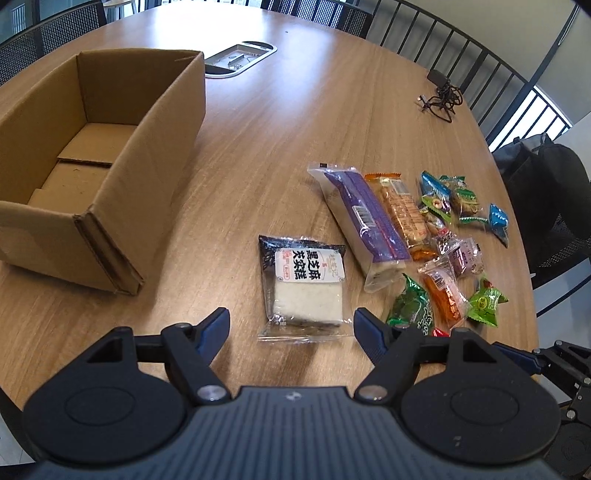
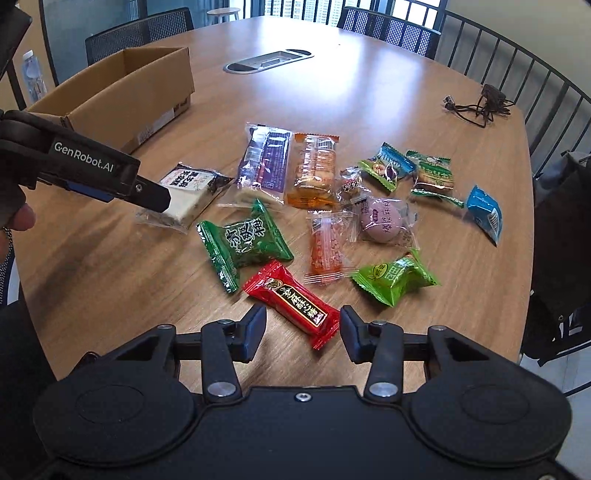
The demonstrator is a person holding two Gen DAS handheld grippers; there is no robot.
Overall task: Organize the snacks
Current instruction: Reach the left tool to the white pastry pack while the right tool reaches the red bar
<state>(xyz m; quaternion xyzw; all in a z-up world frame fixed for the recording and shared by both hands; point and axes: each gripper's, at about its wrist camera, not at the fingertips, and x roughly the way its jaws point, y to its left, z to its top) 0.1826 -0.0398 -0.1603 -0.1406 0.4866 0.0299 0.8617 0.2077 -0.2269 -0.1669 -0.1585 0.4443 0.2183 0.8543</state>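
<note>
Open brown cardboard box (image 1: 92, 155) holds nothing; every wrapped snack lies on the wooden desk (image 1: 280, 122); left gripper (image 1: 291, 325) and right gripper (image 2: 303, 325) jaws spread, unloaded.

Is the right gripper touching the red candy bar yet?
Apart. In the right wrist view the right gripper is open, and bare table shows between each fingertip and the red candy bar lying between them.

A black cable (image 2: 480, 105) lies on the wooden table (image 2: 369, 74) near an oval metal cable port (image 2: 269, 61), with mesh chairs (image 2: 384, 27) around.
</note>
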